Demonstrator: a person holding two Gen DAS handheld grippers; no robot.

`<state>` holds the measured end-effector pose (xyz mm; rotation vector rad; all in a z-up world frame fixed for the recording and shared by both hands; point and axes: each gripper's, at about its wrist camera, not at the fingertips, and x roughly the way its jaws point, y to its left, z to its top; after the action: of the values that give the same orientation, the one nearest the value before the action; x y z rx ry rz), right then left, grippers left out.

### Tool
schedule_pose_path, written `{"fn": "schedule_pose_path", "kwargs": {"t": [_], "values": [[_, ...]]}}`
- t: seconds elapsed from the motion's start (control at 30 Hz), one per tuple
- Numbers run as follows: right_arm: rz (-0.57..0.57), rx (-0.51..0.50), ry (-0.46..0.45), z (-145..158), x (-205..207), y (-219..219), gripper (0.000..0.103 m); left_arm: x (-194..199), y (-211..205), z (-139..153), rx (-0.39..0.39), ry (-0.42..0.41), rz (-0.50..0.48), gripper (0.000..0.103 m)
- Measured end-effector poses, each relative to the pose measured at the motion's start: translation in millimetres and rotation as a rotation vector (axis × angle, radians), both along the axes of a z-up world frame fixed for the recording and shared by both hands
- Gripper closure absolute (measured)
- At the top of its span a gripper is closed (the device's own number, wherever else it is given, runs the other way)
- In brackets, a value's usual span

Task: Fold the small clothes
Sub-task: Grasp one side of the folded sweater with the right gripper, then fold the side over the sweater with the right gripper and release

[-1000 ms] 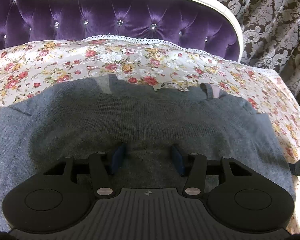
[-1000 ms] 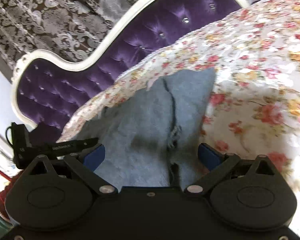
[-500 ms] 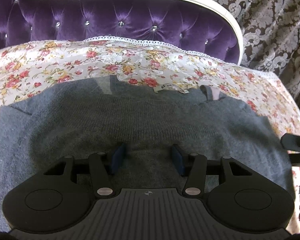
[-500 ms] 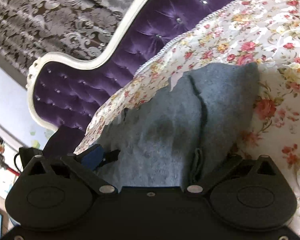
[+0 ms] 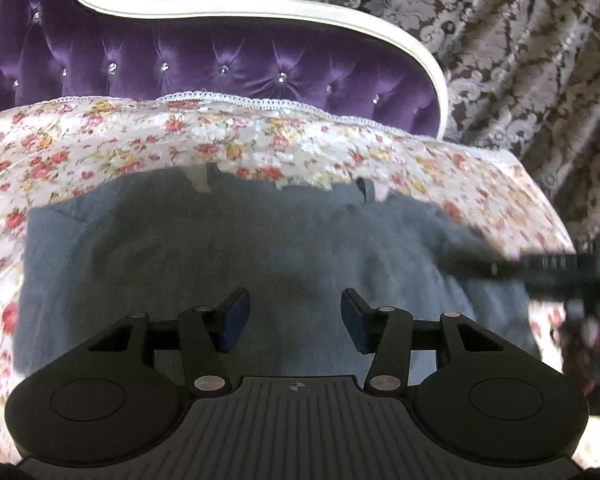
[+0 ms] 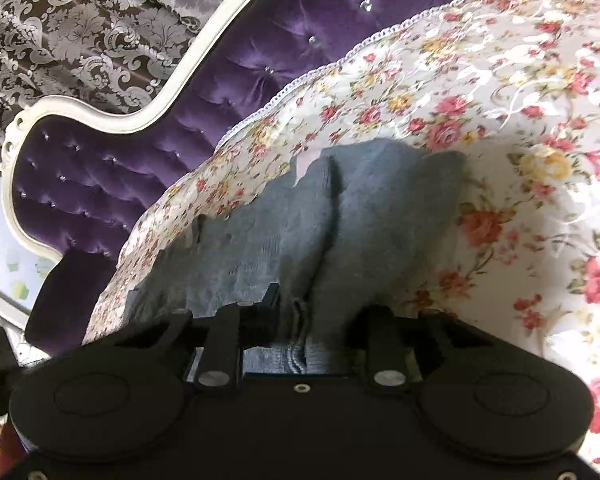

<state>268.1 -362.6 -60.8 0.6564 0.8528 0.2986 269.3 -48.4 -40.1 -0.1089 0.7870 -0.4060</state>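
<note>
A grey knit sweater lies spread on a floral bedspread. My left gripper sits over its near middle. The blue pads stand partly apart with the knit below them and nothing pinched. In the right wrist view the sweater's side is gathered into a ridge that runs into my right gripper. Its jaws are closing on that bunched fabric and the pads are buried in it. The right gripper also shows as a blurred dark bar at the sweater's right edge in the left wrist view.
A purple tufted headboard with a white frame rises behind the bed. A patterned grey curtain hangs beyond it. The bedspread's lace edge marks the far end, and the floral cover stretches to the right.
The right jaws went from wide apart to closed in on the bunched sweater side. The right gripper moved further into the left wrist view. The left gripper shifted a little over the sweater.
</note>
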Motion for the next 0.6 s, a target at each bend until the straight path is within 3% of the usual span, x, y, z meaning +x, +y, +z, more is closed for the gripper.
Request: {"fn": "schedule_pose_path", "kwargs": {"t": [0.1, 0.23, 0.43, 0.6], "values": [[-0.006, -0.032, 0.008, 6.8, 1.5, 5.7, 0.067, 2.8, -1.9, -19.3, 0.030, 0.064, -0.014, 0.055], [-0.007, -0.105, 0.025, 19.2, 4.0, 20.1, 0.071, -0.5, 10.7, -16.1, -0.027, 0.053, 0.001, 0.055], [0.017, -0.170, 0.000, 50.9, 7.3, 48.0, 0.073, -40.3, 51.2, 7.8, -0.042, -0.062, 0.046, 0.054], [0.092, -0.185, -0.043, 80.9, 18.2, 95.7, 0.073, -71.8, 95.2, 5.5, -0.076, -0.062, 0.099, 0.054]]}}
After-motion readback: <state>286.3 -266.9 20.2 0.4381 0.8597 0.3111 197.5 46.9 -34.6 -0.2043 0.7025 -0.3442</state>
